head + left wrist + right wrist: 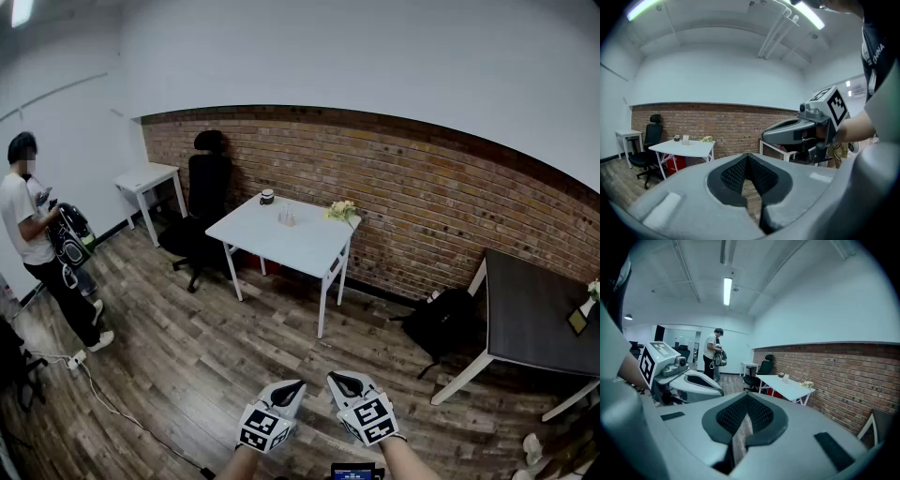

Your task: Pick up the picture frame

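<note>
Picture frame (578, 321): at three o'clock, on the dark table (525, 305) (beside what looks like a flower sprig (594, 289)), well apart from both grippers. Left gripper (290, 387) and right gripper (346, 381): at six o'clock, pressed fully together, holding nothing. Not yet approached; ahead: reaching, opening, grasping, lifting.

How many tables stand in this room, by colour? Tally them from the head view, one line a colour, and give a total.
White tables: 2
Dark tables: 1
Total: 3
</note>
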### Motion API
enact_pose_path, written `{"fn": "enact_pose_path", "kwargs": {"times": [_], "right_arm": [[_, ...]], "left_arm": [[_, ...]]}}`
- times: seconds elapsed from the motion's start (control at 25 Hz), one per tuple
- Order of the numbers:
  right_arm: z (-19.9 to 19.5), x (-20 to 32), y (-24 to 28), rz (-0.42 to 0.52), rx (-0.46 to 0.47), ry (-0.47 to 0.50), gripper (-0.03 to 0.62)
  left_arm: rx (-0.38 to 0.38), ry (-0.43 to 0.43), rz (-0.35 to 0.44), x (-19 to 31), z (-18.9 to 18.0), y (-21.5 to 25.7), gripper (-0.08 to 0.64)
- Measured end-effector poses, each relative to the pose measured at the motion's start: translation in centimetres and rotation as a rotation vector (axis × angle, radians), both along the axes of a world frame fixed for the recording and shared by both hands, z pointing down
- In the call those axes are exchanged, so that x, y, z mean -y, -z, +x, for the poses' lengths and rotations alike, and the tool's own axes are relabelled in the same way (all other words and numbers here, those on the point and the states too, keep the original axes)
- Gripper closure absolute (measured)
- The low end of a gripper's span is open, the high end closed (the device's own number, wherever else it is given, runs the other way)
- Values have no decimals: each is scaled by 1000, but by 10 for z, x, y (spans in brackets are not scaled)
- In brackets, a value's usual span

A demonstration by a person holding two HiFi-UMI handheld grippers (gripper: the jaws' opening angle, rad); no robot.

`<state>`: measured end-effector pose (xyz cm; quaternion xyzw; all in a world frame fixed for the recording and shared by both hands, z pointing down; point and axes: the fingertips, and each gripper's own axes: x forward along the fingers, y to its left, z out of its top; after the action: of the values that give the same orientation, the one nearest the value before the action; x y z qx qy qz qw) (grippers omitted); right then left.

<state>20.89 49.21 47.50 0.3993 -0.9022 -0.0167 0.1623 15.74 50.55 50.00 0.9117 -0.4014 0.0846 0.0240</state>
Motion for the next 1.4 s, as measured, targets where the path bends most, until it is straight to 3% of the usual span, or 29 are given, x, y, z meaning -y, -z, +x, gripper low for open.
{"fn": "enact_pose_path", "kwargs": {"times": [0.72, 1.4], "right_arm": [[-6, 6, -2, -4, 10, -8, 584], [-1, 5, -4, -19, 22, -19, 584]], "left_arm": [[8, 3, -9, 4, -14, -6, 557], [14, -18, -25, 2, -5, -12, 557]]}}
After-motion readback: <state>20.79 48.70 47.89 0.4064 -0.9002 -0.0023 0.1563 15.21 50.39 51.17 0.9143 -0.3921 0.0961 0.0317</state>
